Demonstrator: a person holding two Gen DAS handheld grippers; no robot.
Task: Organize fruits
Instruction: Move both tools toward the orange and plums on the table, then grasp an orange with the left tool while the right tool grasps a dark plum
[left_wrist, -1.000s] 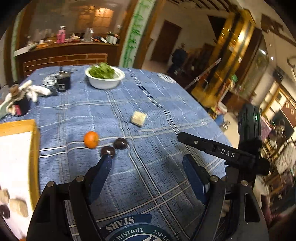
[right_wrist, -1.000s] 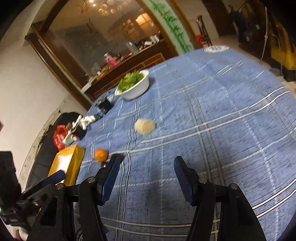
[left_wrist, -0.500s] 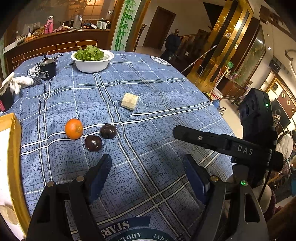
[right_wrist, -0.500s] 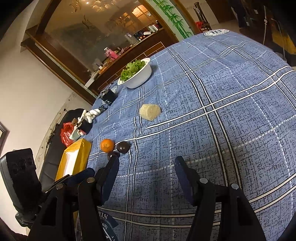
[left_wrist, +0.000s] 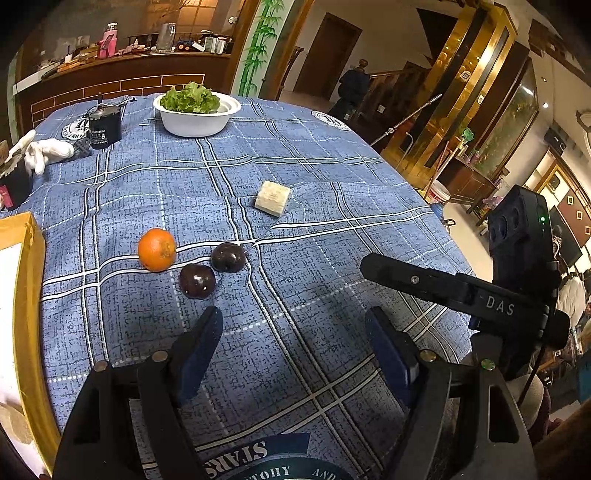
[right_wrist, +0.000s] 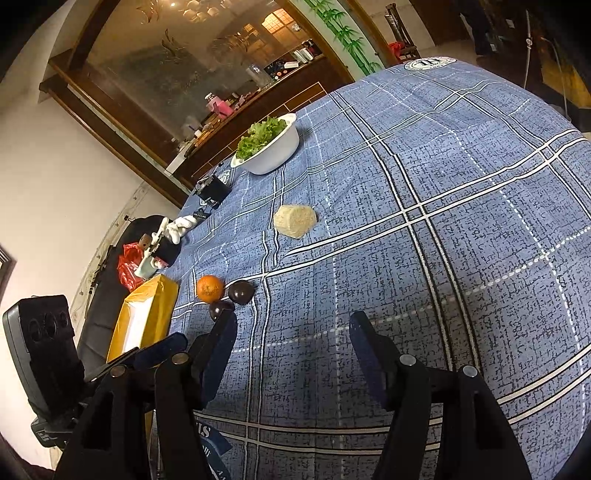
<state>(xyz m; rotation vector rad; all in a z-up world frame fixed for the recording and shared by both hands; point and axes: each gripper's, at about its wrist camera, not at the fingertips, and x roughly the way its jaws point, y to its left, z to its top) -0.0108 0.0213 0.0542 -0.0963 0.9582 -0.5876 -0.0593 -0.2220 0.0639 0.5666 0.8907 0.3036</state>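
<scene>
1. My left gripper (left_wrist: 293, 345) tilts down at the cloth, jaws spread wide with nothing between them.
2. Its blue pads (left_wrist: 199, 347) hang clear above the surface.
3. My right gripper (right_wrist: 291, 349) tilts down the same way, jaws apart and empty.
4. The two sit side by side; the right one's black body shows at the edge of my left view.

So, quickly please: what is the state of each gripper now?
Left gripper: open, holding nothing.
Right gripper: open, holding nothing.
</scene>
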